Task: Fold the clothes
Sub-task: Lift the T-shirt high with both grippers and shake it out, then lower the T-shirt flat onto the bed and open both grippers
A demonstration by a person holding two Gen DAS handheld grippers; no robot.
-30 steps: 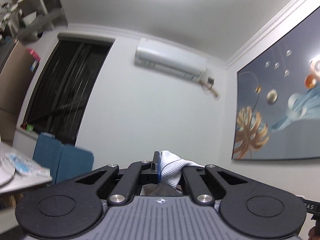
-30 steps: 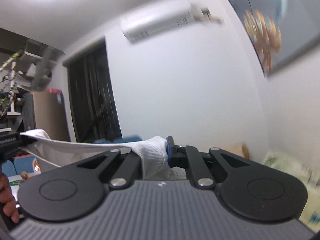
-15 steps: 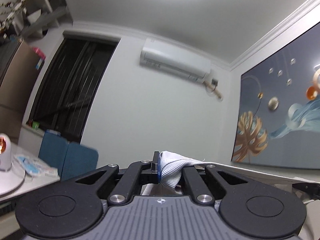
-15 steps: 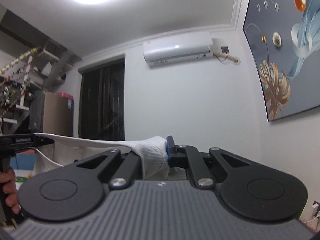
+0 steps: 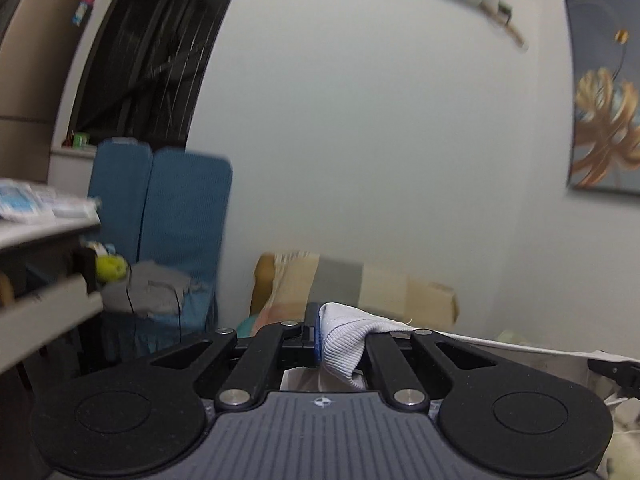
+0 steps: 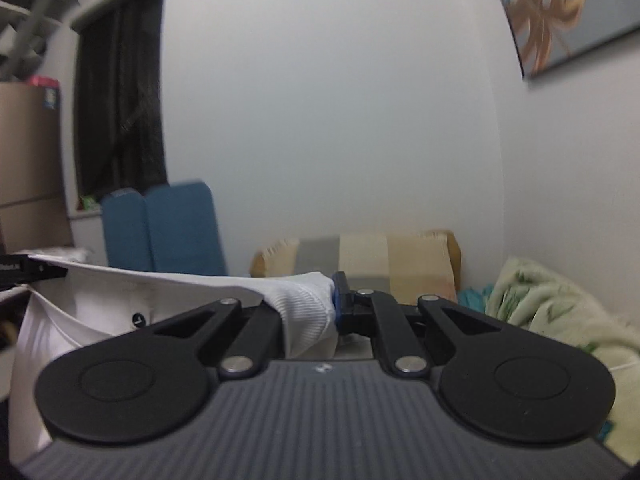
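Note:
A white garment with a ribbed hem is stretched in the air between both grippers. My left gripper point(image 5: 322, 338) is shut on one ribbed corner of the white garment point(image 5: 344, 344); the cloth runs off to the right toward the other gripper's tip point(image 5: 612, 368). My right gripper point(image 6: 334, 306) is shut on the other ribbed corner of the garment point(image 6: 304, 308). The cloth stretches left and hangs down, with a small black size label point(image 6: 138, 319) showing. The left gripper's tip point(image 6: 24, 270) holds the far end.
A blue folded mat point(image 5: 176, 220) leans on the wall by the dark window point(image 5: 144, 48). A table edge point(image 5: 44, 228) with packets is at the left. A striped cushion point(image 6: 380, 256) and green blanket point(image 6: 552, 308) lie ahead on the right.
Both grippers have tilted down and dropped lower, so the views swung from ceiling and air conditioner to the lower wall, cushion and blanket. The garment stays gripped and stretched.

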